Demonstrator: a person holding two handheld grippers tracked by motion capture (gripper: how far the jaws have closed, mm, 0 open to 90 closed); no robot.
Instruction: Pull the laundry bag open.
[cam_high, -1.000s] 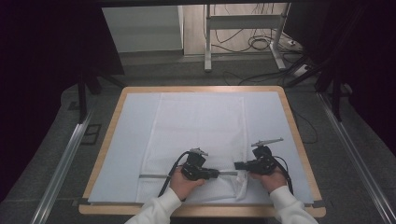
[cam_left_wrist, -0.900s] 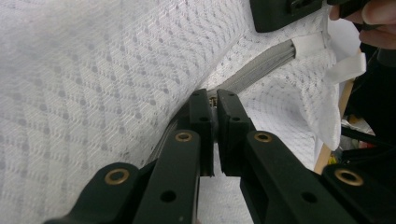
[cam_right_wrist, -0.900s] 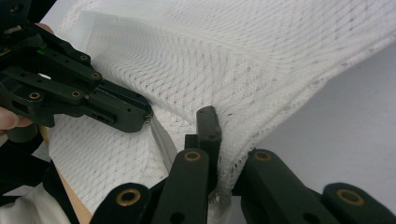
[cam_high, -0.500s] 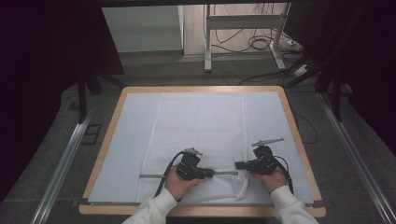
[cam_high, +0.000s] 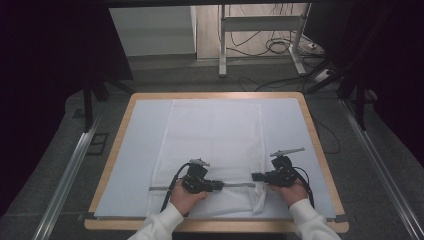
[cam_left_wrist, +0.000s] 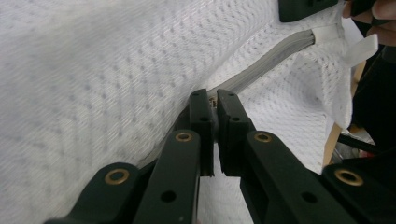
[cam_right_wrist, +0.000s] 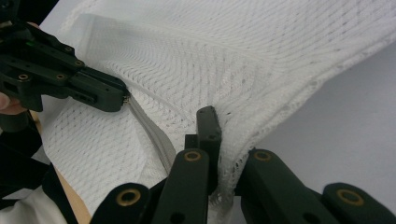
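The left tongs (cam_left_wrist: 215, 100) are closed tight on what looks like the slider of a grey zipper (cam_left_wrist: 275, 53) that runs across a white mesh bag (cam_high: 215, 135). The right tongs (cam_right_wrist: 211, 122) are pinched shut on a bunched fold of mesh at the bag's corner, right where the zipper ends. The two grips seem to work against each other: the right one anchors the corner so the fabric cannot slide or ruck, while the left one can draw along the zipper line. In the high view the left tongs (cam_high: 220, 185) and right tongs (cam_high: 255, 176) face each other along that grey strip, near the bag's near edge. The bag lies flat on a pale sheet (cam_high: 140, 150) covering the wooden-rimmed desk (cam_high: 119, 142), its far end reaching towards the desk's back edge.
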